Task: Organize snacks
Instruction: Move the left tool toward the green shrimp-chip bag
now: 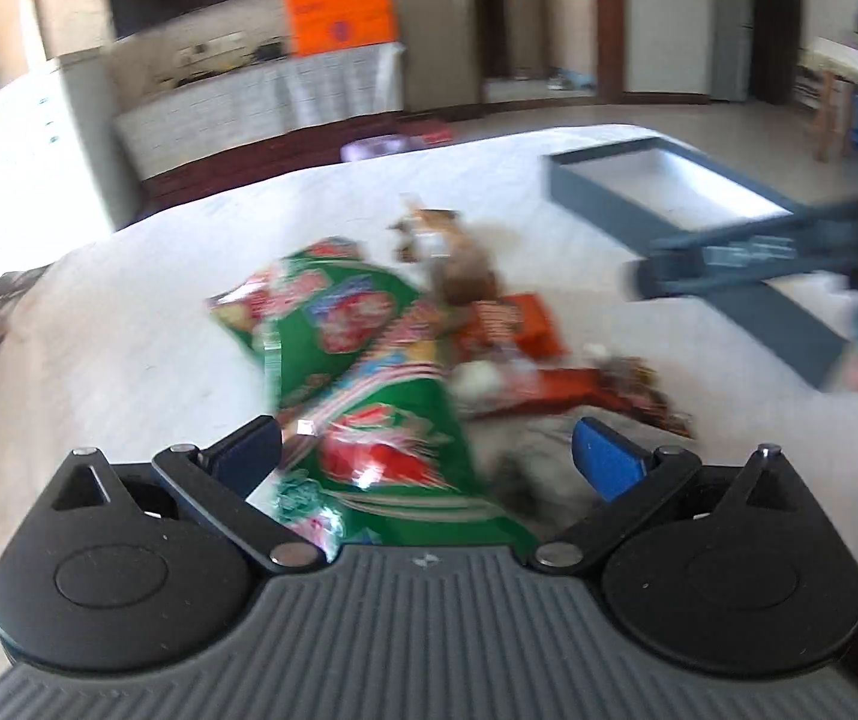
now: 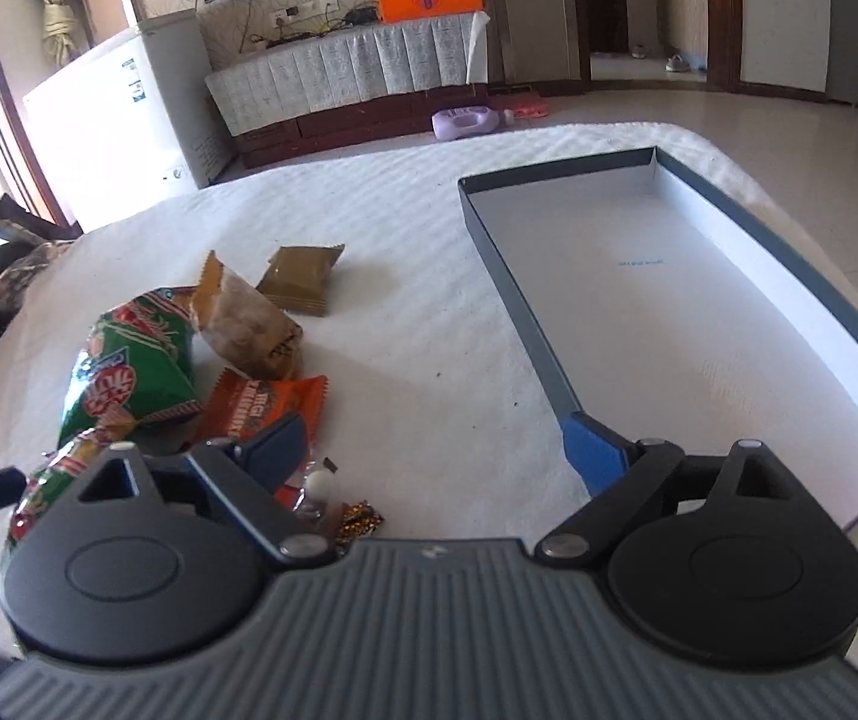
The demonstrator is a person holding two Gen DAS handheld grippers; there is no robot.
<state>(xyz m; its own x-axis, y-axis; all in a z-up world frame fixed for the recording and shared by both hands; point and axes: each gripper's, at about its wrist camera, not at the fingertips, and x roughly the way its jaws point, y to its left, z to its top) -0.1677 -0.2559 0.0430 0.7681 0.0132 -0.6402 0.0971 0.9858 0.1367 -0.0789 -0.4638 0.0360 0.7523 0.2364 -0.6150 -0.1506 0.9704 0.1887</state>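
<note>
White cloth (image 2: 429, 252) carries snacks (image 2: 237, 336) left of the right tongs (image 2: 438, 450), box (image 2: 669, 300) ahead-right, unfilled. Both tongs gape apart, empty; left tongs (image 1: 429, 456) straddle a green bag (image 1: 381, 420). Risk: crinkly film slipping from a shallow pinch.

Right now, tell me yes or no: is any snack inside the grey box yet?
No. In the right wrist view the grey box shows only its bare white floor, while the snacks, like the green bag, lie on the white cloth.

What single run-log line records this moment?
left claw: open over green snack bag | right claw: open, empty | box: empty
</note>
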